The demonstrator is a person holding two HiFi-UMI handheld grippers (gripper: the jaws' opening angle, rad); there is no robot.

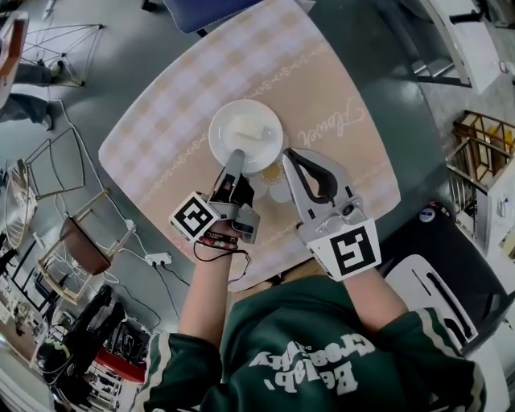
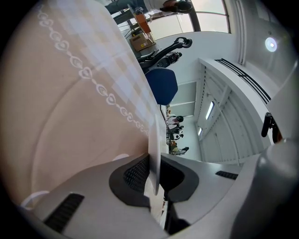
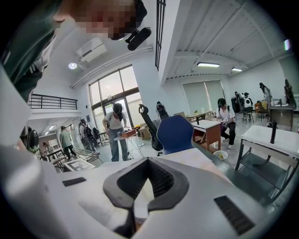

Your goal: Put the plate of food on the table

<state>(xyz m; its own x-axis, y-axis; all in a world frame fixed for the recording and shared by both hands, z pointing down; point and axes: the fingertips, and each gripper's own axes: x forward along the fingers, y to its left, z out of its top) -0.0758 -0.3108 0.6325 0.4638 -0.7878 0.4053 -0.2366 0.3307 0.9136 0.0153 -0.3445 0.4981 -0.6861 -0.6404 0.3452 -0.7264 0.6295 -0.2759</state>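
Note:
A white plate point(image 1: 245, 133) with a pale piece of food point(image 1: 251, 129) rests on the table's checked cloth point(image 1: 161, 121), near the middle. My left gripper point(image 1: 236, 158) is shut on the plate's near rim. In the left gripper view that rim point(image 2: 154, 140) stands edge-on between the dark pads, with the left gripper point(image 2: 156, 179) closed around it. My right gripper point(image 1: 290, 158) lies just right of the plate, over the cloth, shut and holding nothing. In its own view the right gripper point(image 3: 134, 205) has its tips together.
A blue chair point(image 1: 209, 12) stands at the table's far edge. Two pale round things point(image 1: 269, 189) lie on the cloth between my grippers. A power strip point(image 1: 157, 259) and wire frames point(image 1: 56, 169) are on the floor at left; a black seat point(image 1: 434, 241) is at right.

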